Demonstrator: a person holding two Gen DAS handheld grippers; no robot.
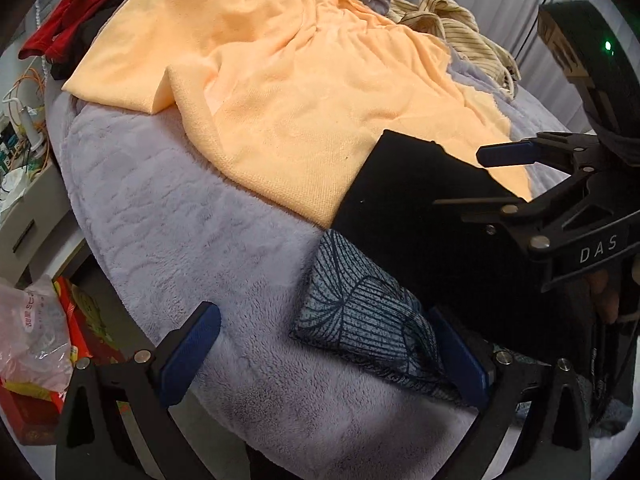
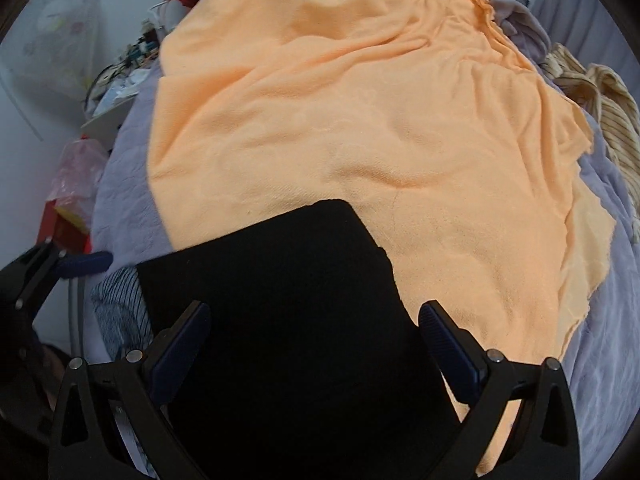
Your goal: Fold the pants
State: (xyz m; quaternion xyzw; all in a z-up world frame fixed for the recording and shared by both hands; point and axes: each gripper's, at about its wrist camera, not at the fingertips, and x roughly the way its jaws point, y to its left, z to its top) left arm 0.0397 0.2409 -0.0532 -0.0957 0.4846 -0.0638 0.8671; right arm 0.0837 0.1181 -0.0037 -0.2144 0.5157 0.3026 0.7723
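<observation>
Orange cloth [image 2: 360, 128]: soft matt terry-like weave, frayed right edge. Black pants [image 2: 288, 320]: dense matt fabric, no sheen. Bed cover [image 1: 180, 248]: lilac plush fleece, fuzzy. Patterned cloth [image 1: 360, 320]: ribbed grey knit. My jaws: matt black plastic, blue textured pads [image 2: 448, 344], shiny metal pins. Bag [image 1: 32, 332]: crinkled glossy plastic.

Black pants [image 2: 288, 320] folded flat, lying partly over orange cloth [image 2: 360, 120].
</observation>
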